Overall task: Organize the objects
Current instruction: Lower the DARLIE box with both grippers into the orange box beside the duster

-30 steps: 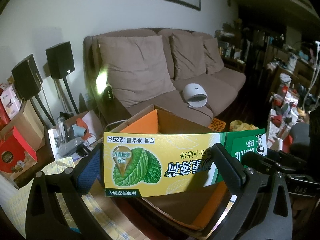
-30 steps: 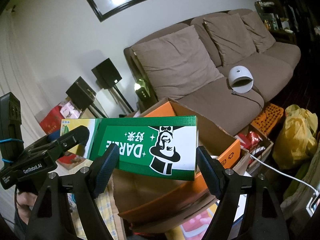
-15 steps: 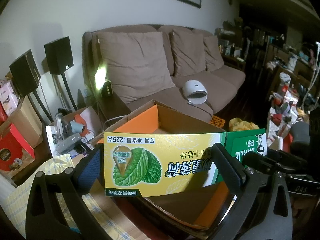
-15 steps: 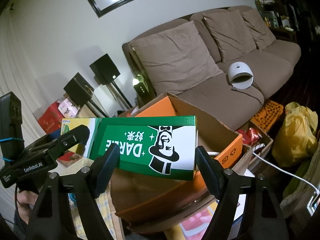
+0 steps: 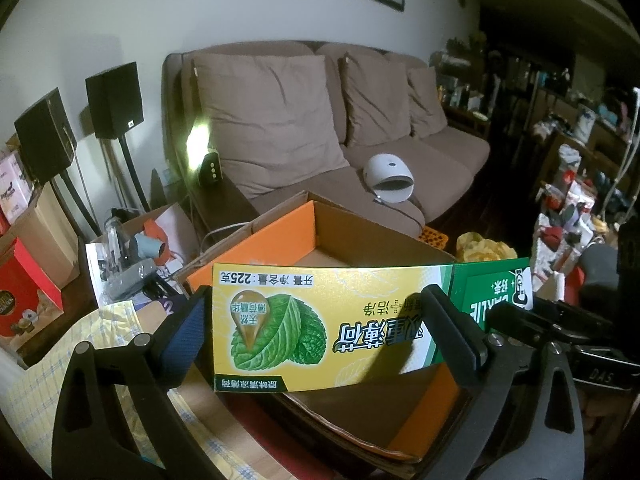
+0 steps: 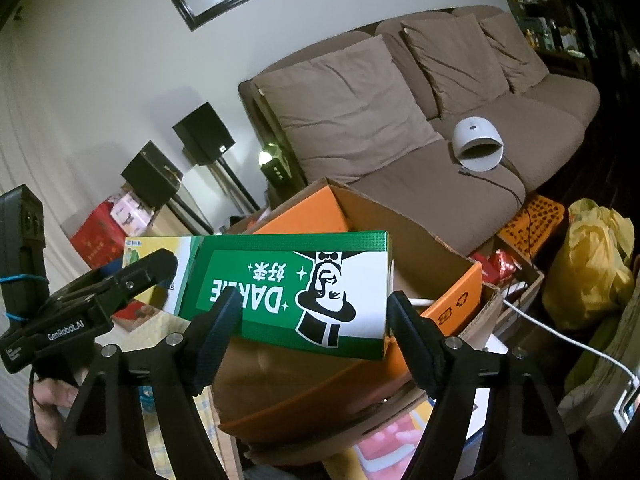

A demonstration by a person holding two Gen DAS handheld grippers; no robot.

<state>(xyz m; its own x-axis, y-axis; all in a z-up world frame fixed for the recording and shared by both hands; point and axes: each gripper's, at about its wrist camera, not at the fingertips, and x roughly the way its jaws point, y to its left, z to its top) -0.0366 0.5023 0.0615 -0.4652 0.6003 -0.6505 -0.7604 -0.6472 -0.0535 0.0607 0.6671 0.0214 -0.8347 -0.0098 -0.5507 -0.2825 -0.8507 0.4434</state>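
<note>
One long green-and-yellow cardboard toothpaste box (image 5: 320, 320) is held level between two claws, just above one open orange-and-brown cardboard carton (image 5: 360, 240) ahead of and below them. The left claw (image 5: 316, 332) spans the yellow end, its pads on the box's sides; the right claw (image 6: 310, 328) brackets the green end (image 6: 288, 284) and its jaws are closing, the blue pad on one side touching, the other just beside the box. Compared with a second ago, the carton's interior shows slightly more; the box sits unchanged. Beyond the claws stand one brown three-cushion sofa (image 5: 320, 120) bearing one white domed device (image 5: 390, 178), and two black speakers (image 5: 114, 100) against a white wall.
</note>
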